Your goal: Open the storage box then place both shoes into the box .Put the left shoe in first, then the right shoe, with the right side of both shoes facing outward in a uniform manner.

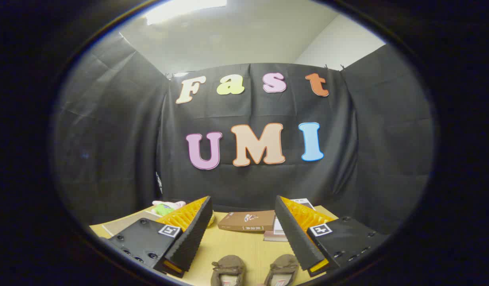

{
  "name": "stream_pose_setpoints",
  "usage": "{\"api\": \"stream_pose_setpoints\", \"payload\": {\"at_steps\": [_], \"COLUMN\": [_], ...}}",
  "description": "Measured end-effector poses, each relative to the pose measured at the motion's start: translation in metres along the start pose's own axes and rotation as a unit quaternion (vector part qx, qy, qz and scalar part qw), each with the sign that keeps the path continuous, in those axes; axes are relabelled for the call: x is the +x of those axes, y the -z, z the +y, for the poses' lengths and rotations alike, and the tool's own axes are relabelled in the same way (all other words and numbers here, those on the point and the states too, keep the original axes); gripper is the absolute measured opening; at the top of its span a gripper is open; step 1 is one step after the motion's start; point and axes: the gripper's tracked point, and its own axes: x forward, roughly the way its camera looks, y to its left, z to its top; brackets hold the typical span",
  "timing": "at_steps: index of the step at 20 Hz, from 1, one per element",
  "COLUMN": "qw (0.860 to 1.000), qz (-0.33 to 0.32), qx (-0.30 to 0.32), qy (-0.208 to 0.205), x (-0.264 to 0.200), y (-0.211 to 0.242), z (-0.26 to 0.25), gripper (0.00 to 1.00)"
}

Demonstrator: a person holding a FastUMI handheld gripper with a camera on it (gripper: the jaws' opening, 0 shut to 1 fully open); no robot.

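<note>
Two brown slipper-like shoes lie side by side on the yellow table (236, 246), toes pointing away from me: one shoe (228, 270) on the left and the other shoe (282, 268) on the right, both low between my fingers. A flat brown storage box (246, 221) with its lid closed rests farther back, beyond the fingertips. My gripper (243, 204) hangs above the table, open wide, with nothing between its fingers.
A white booklet or sheet (302, 203) lies behind the right finger, partly on the box's right side. A green and white soft item (165, 207) sits at the back left of the table. Black cloth walls close the booth behind.
</note>
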Motion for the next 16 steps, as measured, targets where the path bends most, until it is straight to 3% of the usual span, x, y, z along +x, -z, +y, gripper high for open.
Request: {"api": "stream_pose_setpoints", "payload": {"at_steps": [16], "qw": [1.0], "qz": [-0.004], "qx": [0.003], "qy": [-0.013], "x": [-0.0031], "y": [0.0039], "z": [-0.0002], "gripper": [1.0]}}
